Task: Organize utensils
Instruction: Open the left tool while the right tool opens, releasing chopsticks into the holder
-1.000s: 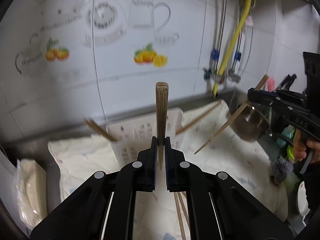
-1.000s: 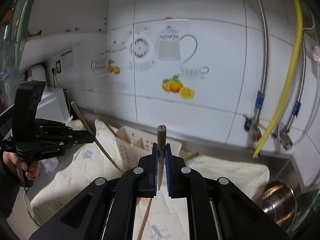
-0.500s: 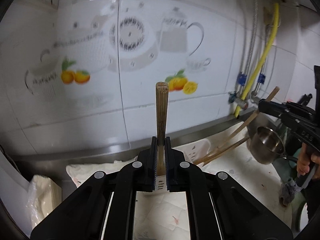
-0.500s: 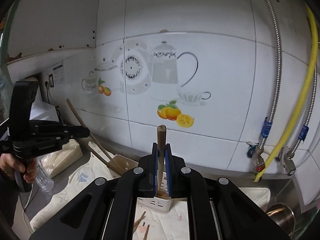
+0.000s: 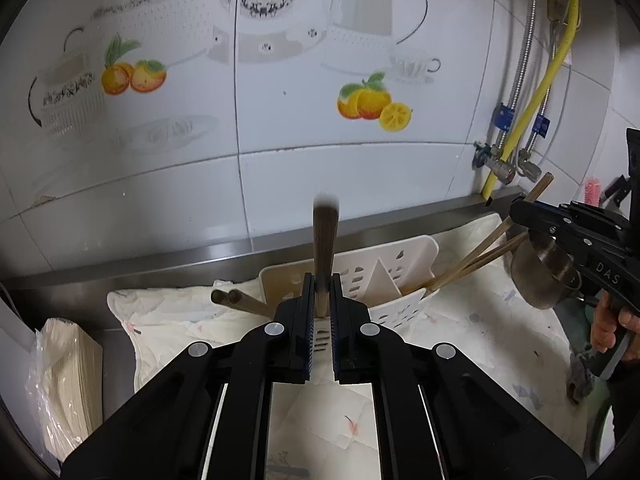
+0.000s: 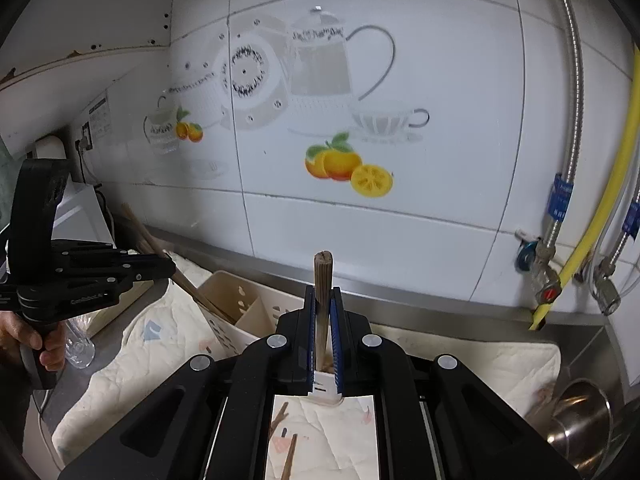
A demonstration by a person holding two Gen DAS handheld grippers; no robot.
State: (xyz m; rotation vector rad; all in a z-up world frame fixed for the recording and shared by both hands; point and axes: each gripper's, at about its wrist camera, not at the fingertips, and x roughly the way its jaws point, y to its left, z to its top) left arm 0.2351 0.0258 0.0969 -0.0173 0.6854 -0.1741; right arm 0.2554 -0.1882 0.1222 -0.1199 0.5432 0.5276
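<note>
My left gripper (image 5: 322,312) is shut on a brown chopstick (image 5: 325,240) that stands upright between the jaws, above the white slotted utensil holder (image 5: 404,264). My right gripper (image 6: 322,340) is shut on another chopstick (image 6: 322,280), its lower end reaching down to the holder (image 6: 244,304). In the left wrist view the right gripper (image 5: 520,210) holds its chopstick slanting into the holder's right compartment, beside one more chopstick. Two chopsticks (image 5: 236,300) stick out left of the holder. In the right wrist view the left gripper (image 6: 160,266) holds its chopstick slanting into the holder.
The holder stands on a cream cloth (image 5: 168,320) over a steel counter against a tiled wall. A steel pot (image 5: 540,272) sits at the right, a bagged stack (image 5: 68,364) at the left. Loose chopsticks (image 6: 286,440) lie on the cloth. Pipes and a yellow hose (image 6: 592,200) run down the wall.
Both grippers have come closer to the holder and tilted down, each still holding its chopstick. The holder now fills more of both views.
</note>
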